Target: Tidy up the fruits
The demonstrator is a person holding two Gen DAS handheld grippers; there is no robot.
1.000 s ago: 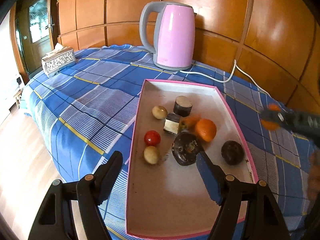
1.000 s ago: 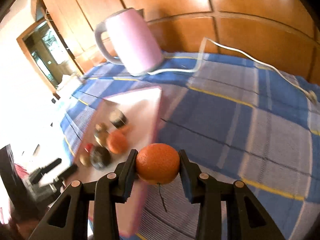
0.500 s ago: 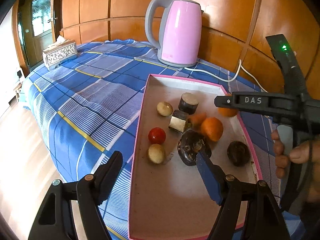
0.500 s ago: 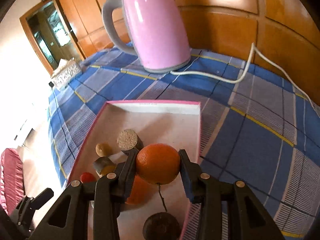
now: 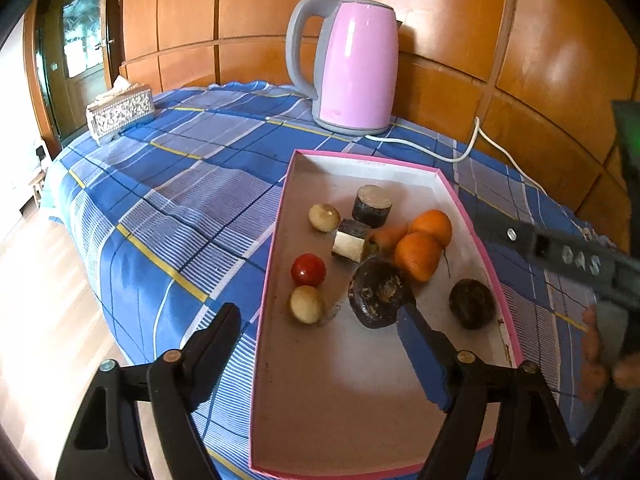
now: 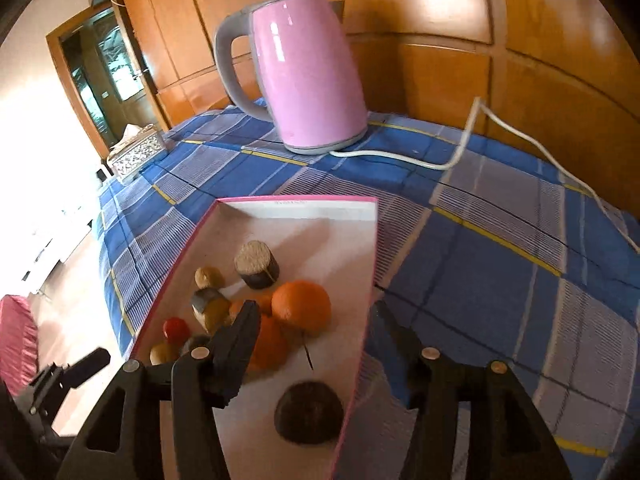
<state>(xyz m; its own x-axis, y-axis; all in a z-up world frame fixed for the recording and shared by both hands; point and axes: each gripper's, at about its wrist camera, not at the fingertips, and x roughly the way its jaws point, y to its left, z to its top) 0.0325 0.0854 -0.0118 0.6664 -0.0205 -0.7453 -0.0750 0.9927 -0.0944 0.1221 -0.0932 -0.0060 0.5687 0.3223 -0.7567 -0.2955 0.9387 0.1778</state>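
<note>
Two round oranges lie touching each other inside the shallow pink-rimmed cardboard tray [image 5: 276, 280], which serves as the landmark. Going left to right in the left wrist view: a red cherry tomato [image 5: 308, 270] and two pale tan round fruits [image 5: 307, 304] sit by the tray's left wall, two dark cut cylinders [image 5: 371, 211] near its middle, then the nearer orange [image 5: 416, 256] and the farther orange [image 5: 432, 226], with a dark wrinkled round fruit [image 5: 472, 303] towards the right wall. The left gripper [image 5: 320, 344] hangs spread and empty over the tray's near end. The right gripper [image 6: 316, 344] is spread wide over the tray's right edge, holding nothing, the farther orange [image 6: 302, 309] resting just ahead of it. No fruit shows on the blue checked cloth [image 5: 168, 200] outside the tray, so gathering looks largely finished; any sorting within remains.
</note>
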